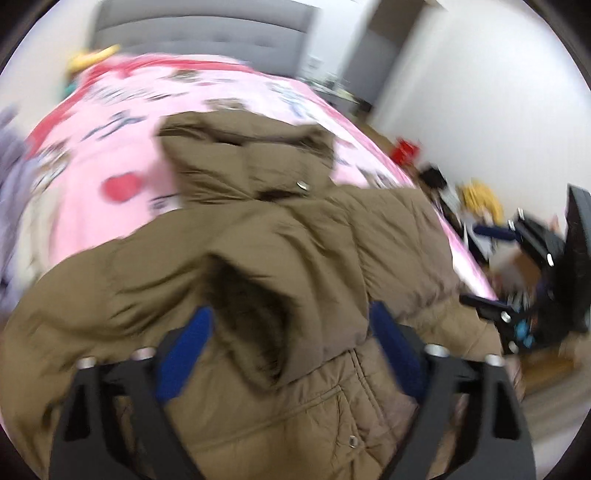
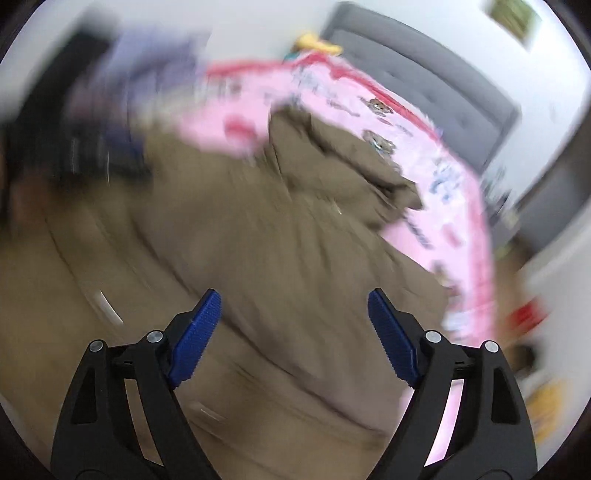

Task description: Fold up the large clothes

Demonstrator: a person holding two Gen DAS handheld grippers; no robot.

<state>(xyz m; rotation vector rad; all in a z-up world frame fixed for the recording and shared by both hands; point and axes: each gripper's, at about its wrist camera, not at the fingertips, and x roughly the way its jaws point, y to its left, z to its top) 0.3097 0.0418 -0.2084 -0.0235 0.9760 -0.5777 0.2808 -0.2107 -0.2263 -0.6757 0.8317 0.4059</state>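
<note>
A large olive-brown padded jacket (image 1: 295, 236) lies spread on a bed, with its hood (image 1: 240, 158) toward the headboard. In the left wrist view a sleeve end (image 1: 258, 314) rises between the blue pads of my left gripper (image 1: 291, 332), whose jaws stand wide; I see no squeeze on the fabric. At the right edge, the black frame of the right tool (image 1: 532, 317) hovers beside the jacket. In the blurred right wrist view, my right gripper (image 2: 295, 306) hangs open above the jacket's body (image 2: 277, 240), with nothing between its pads.
A pink patterned blanket (image 1: 110, 147) covers the bed below a grey padded headboard (image 1: 203, 33). Lilac-grey clothing (image 1: 11, 155) lies at the left. Beyond the bed's right edge, clutter sits on the floor: a red item (image 1: 406, 149) and a yellow one (image 1: 480, 199).
</note>
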